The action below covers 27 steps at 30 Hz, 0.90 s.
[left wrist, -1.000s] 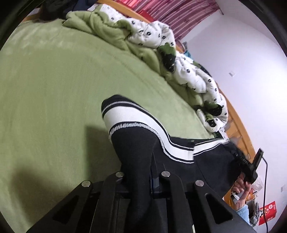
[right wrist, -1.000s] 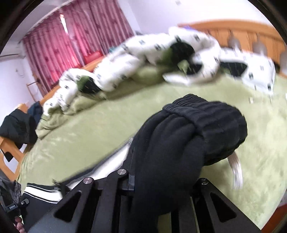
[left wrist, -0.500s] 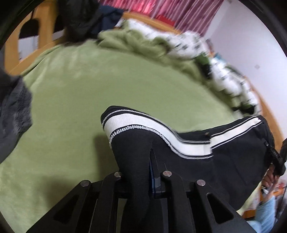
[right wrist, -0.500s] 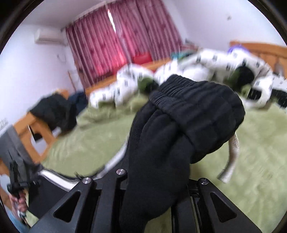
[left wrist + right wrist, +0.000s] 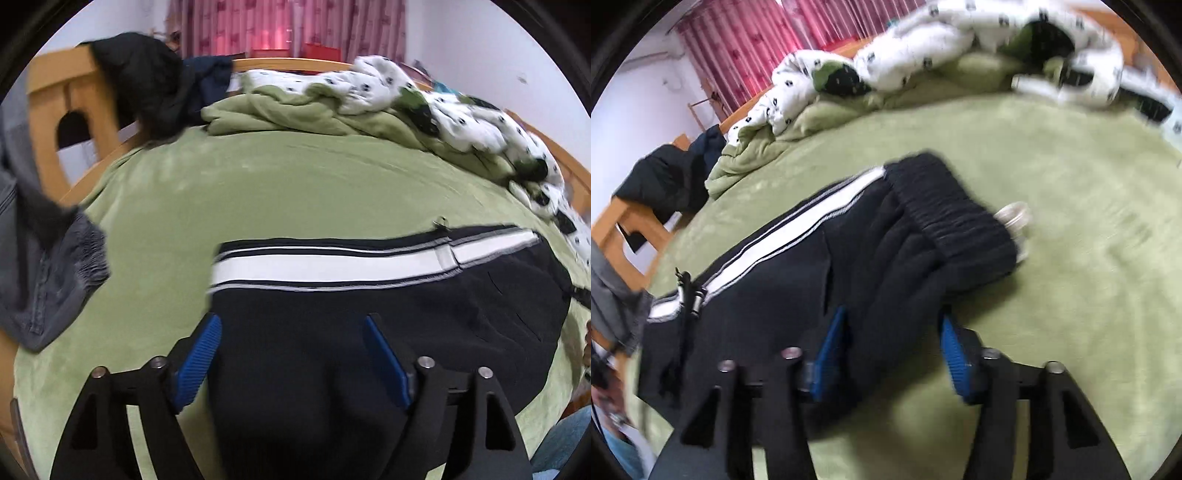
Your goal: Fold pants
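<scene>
Black fleece pants lie on the green bedspread, lower centre of frame. My left gripper and right gripper have just been opening, fabric loose between them. Soft, floppy, fairly heavy; I'd pinch the ribbed waistband.

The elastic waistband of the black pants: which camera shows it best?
The right wrist view: the ribbed waistband lies in full view ahead of the right gripper. The left wrist view shows only the pants' white stripe and dark cloth.

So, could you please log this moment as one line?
pants: flat on bed | left gripper: just opened, released | right gripper: just opened, released
</scene>
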Each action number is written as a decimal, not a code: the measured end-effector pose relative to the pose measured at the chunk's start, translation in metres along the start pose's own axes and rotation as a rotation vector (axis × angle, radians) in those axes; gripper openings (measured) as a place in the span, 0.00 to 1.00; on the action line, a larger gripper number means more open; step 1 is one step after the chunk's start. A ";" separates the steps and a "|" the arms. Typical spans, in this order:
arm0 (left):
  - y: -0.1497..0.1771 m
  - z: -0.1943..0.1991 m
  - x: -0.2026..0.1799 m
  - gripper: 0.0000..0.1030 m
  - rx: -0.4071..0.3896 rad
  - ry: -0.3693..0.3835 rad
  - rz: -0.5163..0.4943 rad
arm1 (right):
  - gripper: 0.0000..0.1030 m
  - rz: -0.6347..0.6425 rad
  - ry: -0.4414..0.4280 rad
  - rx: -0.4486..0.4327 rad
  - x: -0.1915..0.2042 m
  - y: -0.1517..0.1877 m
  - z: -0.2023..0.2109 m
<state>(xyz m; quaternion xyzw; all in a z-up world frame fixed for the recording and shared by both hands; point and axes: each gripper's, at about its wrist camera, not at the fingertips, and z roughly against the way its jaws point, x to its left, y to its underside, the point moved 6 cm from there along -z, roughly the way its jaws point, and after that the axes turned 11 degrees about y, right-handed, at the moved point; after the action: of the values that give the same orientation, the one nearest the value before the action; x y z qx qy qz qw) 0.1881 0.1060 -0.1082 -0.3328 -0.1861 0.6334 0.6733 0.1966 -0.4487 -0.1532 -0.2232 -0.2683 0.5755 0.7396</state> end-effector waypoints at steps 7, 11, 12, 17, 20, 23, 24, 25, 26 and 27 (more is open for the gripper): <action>0.060 -0.050 -0.044 0.78 0.091 0.047 0.016 | 0.63 -0.220 -0.067 0.075 -0.028 -0.011 -0.032; 0.062 -0.030 -0.057 0.78 0.084 0.161 0.052 | 0.61 -0.350 -0.062 0.098 -0.032 -0.026 -0.063; 0.062 -0.024 -0.055 0.78 0.082 0.174 0.067 | 0.55 -0.344 -0.045 0.071 -0.033 -0.034 -0.061; 0.065 0.016 -0.038 0.78 0.000 0.099 0.078 | 0.56 -0.115 0.015 -0.091 -0.012 -0.060 -0.033; 0.070 0.029 -0.025 0.78 -0.030 0.055 0.080 | 0.59 0.016 0.134 0.069 -0.015 -0.043 -0.047; 0.077 0.038 -0.007 0.78 -0.051 0.009 0.112 | 0.59 -0.009 0.175 0.048 -0.033 -0.029 -0.018; 0.078 0.039 -0.002 0.78 -0.058 -0.021 0.117 | 0.59 -0.018 0.201 0.026 -0.033 -0.027 -0.004; 0.080 0.041 0.006 0.78 -0.063 -0.087 0.116 | 0.58 -0.014 0.214 0.009 -0.030 -0.026 0.009; 0.081 0.042 0.012 0.78 -0.068 -0.135 0.107 | 0.56 0.010 0.212 -0.009 -0.019 -0.026 0.021; 0.081 0.043 0.018 0.78 -0.076 -0.152 0.104 | 0.56 0.054 0.200 -0.026 -0.001 -0.025 0.033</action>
<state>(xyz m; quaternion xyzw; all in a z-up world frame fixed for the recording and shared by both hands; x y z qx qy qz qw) 0.1021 0.1307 -0.1362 -0.3185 -0.2429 0.6835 0.6103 0.1933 -0.4547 -0.1120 -0.2965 -0.1944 0.5666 0.7438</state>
